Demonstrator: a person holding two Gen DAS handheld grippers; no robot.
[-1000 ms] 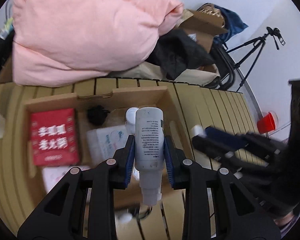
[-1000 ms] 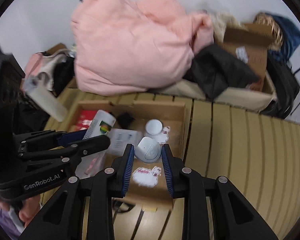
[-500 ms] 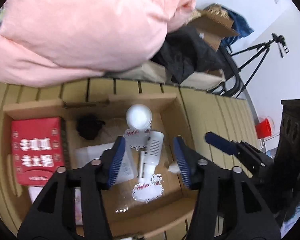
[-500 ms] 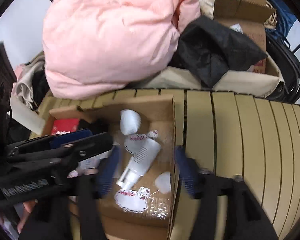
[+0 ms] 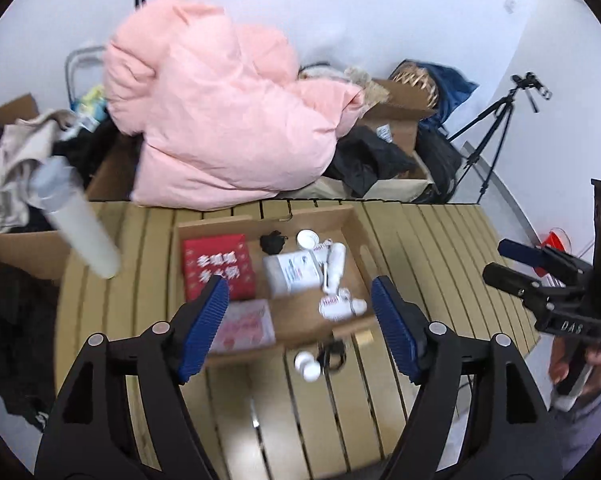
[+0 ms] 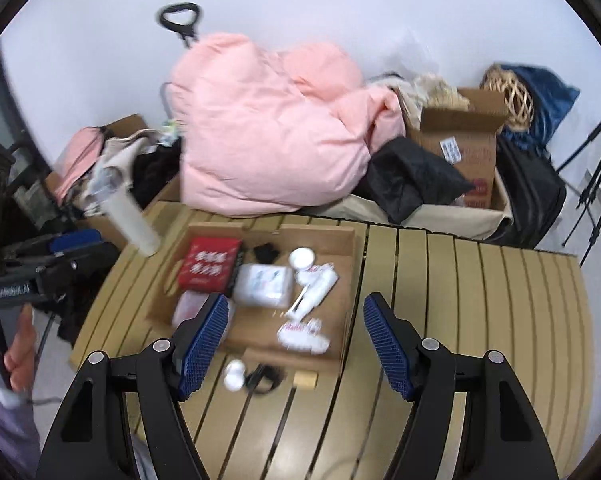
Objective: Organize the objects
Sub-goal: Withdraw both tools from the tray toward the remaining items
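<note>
- Cardboard box (image 5: 352, 220) on the slatted table (image 5: 440, 248) holds a white bottle (image 5: 334, 266) lying flat, long axis from twelve to six, narrow end toward six.
- Red box (image 5: 218, 266) at nine of it bears white characters, too blurred to read.
- Left gripper (image 5: 300, 316) is opening, nothing between its jaws.
- Right gripper (image 6: 292, 336) stands wide and empty.

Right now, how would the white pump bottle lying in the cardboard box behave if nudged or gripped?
The white pump bottle lies on its side, so a nudge would probably roll it. Its round, smooth-looking body may slip between pads. The thin pump end looks like the weakest part.
</note>
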